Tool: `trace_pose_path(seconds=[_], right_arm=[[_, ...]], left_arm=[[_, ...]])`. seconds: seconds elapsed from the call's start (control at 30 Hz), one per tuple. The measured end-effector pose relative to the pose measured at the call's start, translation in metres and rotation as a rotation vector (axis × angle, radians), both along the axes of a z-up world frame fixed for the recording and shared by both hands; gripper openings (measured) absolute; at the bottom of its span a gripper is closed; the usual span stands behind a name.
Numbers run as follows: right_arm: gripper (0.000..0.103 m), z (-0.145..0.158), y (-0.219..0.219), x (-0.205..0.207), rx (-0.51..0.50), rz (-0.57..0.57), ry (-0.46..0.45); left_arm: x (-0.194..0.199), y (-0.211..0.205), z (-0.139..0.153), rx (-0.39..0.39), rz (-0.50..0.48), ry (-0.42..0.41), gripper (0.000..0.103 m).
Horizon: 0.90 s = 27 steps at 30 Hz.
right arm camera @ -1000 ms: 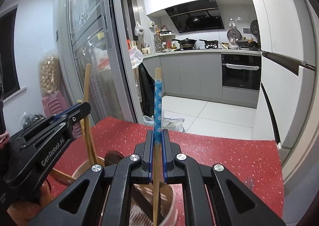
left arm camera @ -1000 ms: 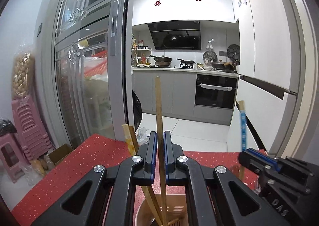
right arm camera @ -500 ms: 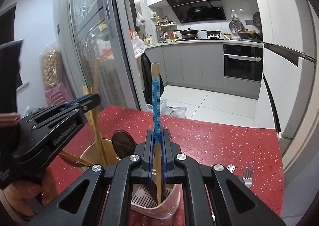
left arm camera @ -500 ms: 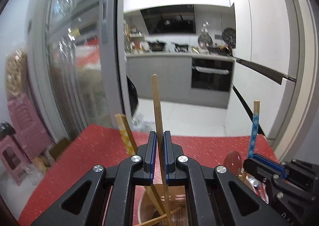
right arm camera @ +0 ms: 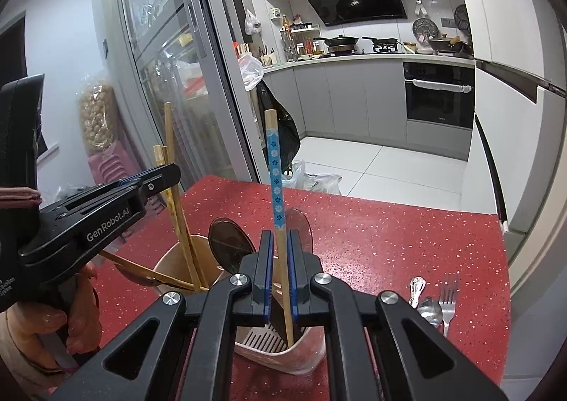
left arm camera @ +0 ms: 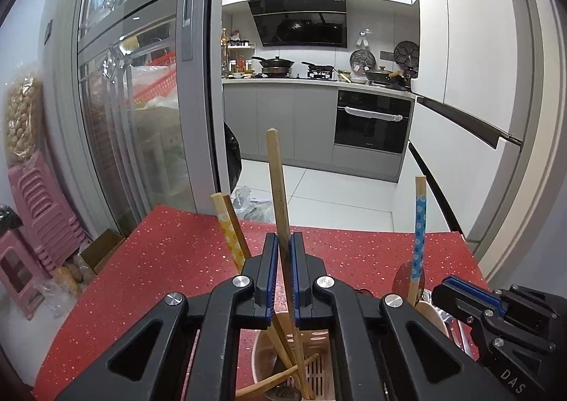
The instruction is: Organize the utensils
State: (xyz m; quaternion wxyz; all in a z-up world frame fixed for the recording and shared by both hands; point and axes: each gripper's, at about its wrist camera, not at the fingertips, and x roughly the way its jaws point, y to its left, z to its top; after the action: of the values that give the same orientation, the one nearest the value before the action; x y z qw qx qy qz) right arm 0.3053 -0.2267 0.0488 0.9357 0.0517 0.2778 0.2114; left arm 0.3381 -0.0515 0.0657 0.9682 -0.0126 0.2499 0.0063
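My left gripper [left arm camera: 282, 280] has a plain wooden chopstick [left arm camera: 278, 195] standing between its jaws, its lower end inside a beige utensil holder [left arm camera: 260, 362] with several other chopsticks, one yellow-patterned [left arm camera: 226, 227]. The jaws look slightly parted around it. My right gripper [right arm camera: 280, 271] has a blue-flowered chopstick [right arm camera: 274, 170] between its jaws, its tip resting in the white holder compartment [right arm camera: 283, 355]. The left gripper shows in the right wrist view [right arm camera: 156, 181], the right gripper in the left wrist view [left arm camera: 457, 294].
The holders stand on a red speckled table [right arm camera: 389, 241]. A fork [right arm camera: 448, 298] and spoons [right arm camera: 427, 305] lie at the table's right. A dark ladle bowl [right arm camera: 228, 245] stands in the beige holder. A glass sliding door [left arm camera: 141, 100] is on the left, with the kitchen beyond.
Both grippers have lowered their chopsticks into the holders and drawn back a little. The jaws look slightly wider around the chopsticks than before.
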Motion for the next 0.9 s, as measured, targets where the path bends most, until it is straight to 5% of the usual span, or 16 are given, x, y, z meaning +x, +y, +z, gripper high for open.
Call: trace_pose_path(seconds=[0.2,0.27,0.3,0.6,0.67,0.73,0.9], right_arm=[[0.009,0.001,-0.005,-0.004,0.027,-0.003,0.020],[0.009,0.002,-0.005,-0.007,0.024,-0.001,0.020],[0.010,0.002,-0.005,-0.009,0.021,-0.002,0.017],[0.010,0.009,-0.010,-0.022,0.030,-0.011,0.018],[0.017,0.010,-0.011,-0.024,0.029,-0.012,0.026],[0.044,0.010,-0.012,-0.026,0.037,-0.010,0.045],[0.076,0.008,-0.010,-0.040,0.049,-0.003,0.086]], left_arm=[[-0.002,0.000,0.002,0.017,-0.003,0.015,0.031],[-0.002,0.000,0.002,0.031,0.000,0.022,0.091],[-0.006,0.001,0.003,0.037,0.025,0.012,0.103],[-0.025,0.002,0.015,0.055,0.035,-0.036,0.103],[-0.031,0.001,0.016,0.062,0.037,-0.040,0.103],[-0.039,0.002,0.017,0.065,0.039,-0.040,0.103],[-0.055,0.004,0.017,0.048,0.029,-0.010,0.103]])
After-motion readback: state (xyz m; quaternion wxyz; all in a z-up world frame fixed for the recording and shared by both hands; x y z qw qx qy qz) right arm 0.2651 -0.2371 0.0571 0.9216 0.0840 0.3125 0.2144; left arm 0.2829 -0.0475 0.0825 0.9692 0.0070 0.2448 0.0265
